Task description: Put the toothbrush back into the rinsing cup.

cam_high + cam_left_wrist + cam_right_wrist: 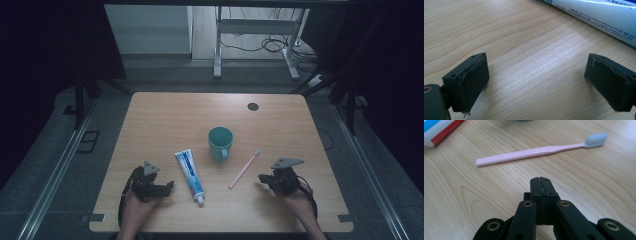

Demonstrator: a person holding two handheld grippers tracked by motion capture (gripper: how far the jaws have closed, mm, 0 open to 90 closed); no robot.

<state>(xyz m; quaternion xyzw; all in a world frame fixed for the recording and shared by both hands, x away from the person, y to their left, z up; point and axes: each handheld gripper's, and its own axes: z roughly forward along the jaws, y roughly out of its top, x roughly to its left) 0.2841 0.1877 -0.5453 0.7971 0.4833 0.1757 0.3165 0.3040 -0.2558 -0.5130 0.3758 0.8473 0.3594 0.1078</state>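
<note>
A white and blue toothpaste tube (pixel 190 175) lies on the wooden table (pixel 160 125), cap toward me. Behind it a teal cup (pixel 220 142) stands upright. A pink toothbrush (pixel 244 169) lies to the right of the tube, bristle head toward the cup. My left gripper (pixel 168 186) rests low on the table just left of the tube, open, with bare wood between its jaws (pixel 536 82); the tube (pixel 604 17) runs beyond them. My right gripper (pixel 262 178) sits right of the toothbrush handle, shut on nothing (pixel 540 181). The toothbrush (pixel 536 152) lies crosswise ahead of it.
A dark round cable hole (pixel 253 106) marks the table's far right. The toothpaste's red and white end (pixel 439 132) appears at the right gripper view's top left. Beyond the table are a metal frame (pixel 255 30) and floor cables (pixel 272 45).
</note>
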